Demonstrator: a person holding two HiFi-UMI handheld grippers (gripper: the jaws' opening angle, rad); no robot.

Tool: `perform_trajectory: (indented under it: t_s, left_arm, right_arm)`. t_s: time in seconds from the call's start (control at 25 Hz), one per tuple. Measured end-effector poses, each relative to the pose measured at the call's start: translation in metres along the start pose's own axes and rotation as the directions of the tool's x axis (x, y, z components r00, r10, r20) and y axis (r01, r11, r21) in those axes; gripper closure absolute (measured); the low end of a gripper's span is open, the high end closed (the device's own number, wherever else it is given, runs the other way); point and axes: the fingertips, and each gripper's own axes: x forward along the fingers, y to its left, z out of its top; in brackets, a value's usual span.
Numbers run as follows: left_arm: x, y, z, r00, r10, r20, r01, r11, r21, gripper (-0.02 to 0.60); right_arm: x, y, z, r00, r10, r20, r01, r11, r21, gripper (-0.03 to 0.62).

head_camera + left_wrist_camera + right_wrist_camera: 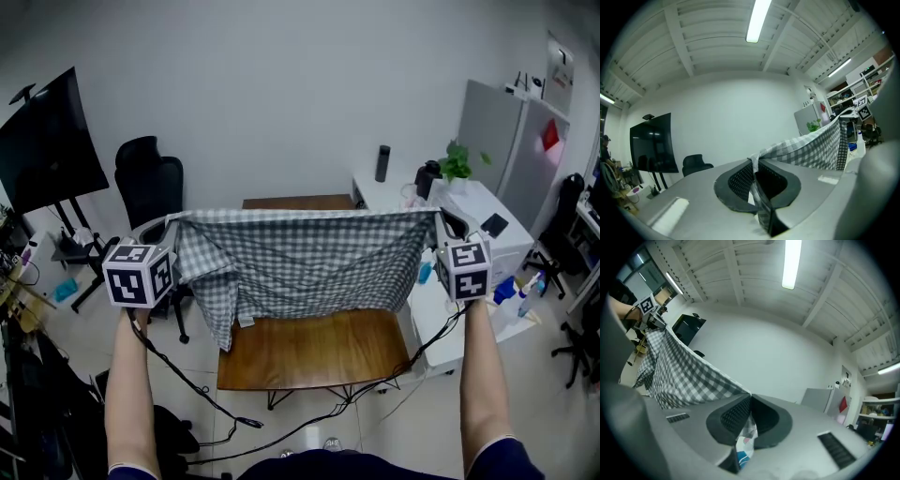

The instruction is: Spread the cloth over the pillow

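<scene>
1. At the room's far left, a black screen [47, 141] stands on a floor stand. A black office chair [150, 183] sits just right of it, against the white wall.
2. In the middle, a brown wooden table [314, 352] stands on the pale tiled floor. Its near edge and both near corners are bare.
3. To the right, a white desk [473, 202] carries a dark bottle [382, 162] and a green plant [457, 161], with a pale cabinet [506, 141] beside it.
4. Your left gripper [754, 166] has its jaws closed on the upper left corner of the cloth [300, 262], pinching the fabric between the pads.
5. The cloth is grey-and-white check. You hold it in the air above the table, its top edge pulled nearly straight between the 2 grippers, and it hides the table's far edge. It hangs like a curtain, with the left side bunched and drooping lowest.
6. Your right gripper [749, 401] is likewise clamped on the cloth's upper right corner.
</scene>
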Motion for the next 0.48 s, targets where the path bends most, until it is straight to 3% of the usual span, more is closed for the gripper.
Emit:
perform_trajectory:
  t_s: [0.48]
  left_arm:
    - [0.017, -0.004, 0.024, 1.0, 0.011, 0.006, -0.012, 0.999, 0.045, 0.558]
  right_arm:
    - [0.021, -0.025, 0.017, 0.999, -0.018, 0.044, 0.018, 1.0, 0.004, 0.571]
